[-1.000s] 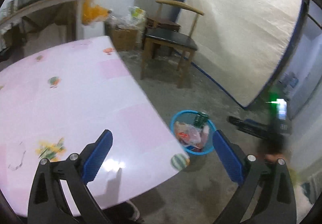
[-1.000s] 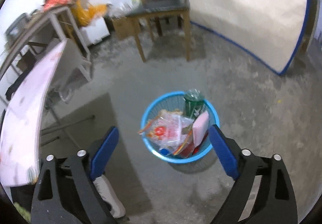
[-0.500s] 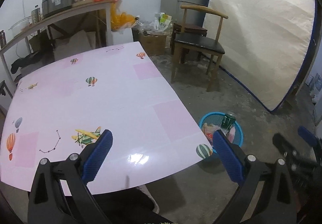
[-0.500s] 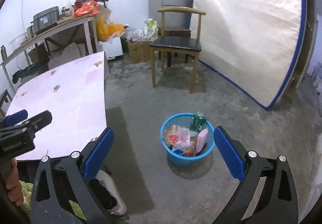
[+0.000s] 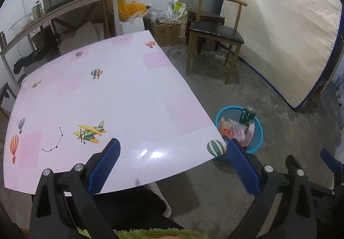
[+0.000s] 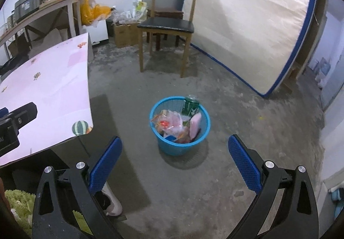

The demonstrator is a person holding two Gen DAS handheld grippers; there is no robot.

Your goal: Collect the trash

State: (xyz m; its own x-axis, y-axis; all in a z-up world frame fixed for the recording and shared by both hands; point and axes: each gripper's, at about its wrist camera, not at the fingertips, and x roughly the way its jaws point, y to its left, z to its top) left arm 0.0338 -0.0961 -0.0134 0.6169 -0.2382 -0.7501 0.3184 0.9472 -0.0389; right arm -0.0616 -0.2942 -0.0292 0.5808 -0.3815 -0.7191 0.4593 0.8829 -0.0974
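A blue mesh trash basket (image 6: 156, 110) stands on the concrete floor beside the table's corner; it also shows in the left wrist view (image 5: 259, 133). It holds a green can (image 6: 189, 105), clear plastic wrappers (image 6: 172, 120) and a pink item (image 6: 195, 125). My left gripper (image 5: 172, 148) is open and empty above the near edge of the pink table (image 5: 107, 92). My right gripper (image 6: 175, 148) is open and empty, above the floor just short of the basket. The right gripper's body shows at the lower right of the left wrist view (image 5: 331, 161).
A wooden chair with a black seat (image 6: 166, 24) stands behind the basket. A mattress (image 6: 247, 19) leans on the right wall. A side table with clutter (image 5: 64, 2) and cardboard boxes (image 5: 165, 30) line the back wall. A shoe (image 6: 111, 204) is on the floor under me.
Both grippers have risen and pulled back from the basket. The right wrist view was close over the basket and now sees it from farther off. The left gripper swung over the table.
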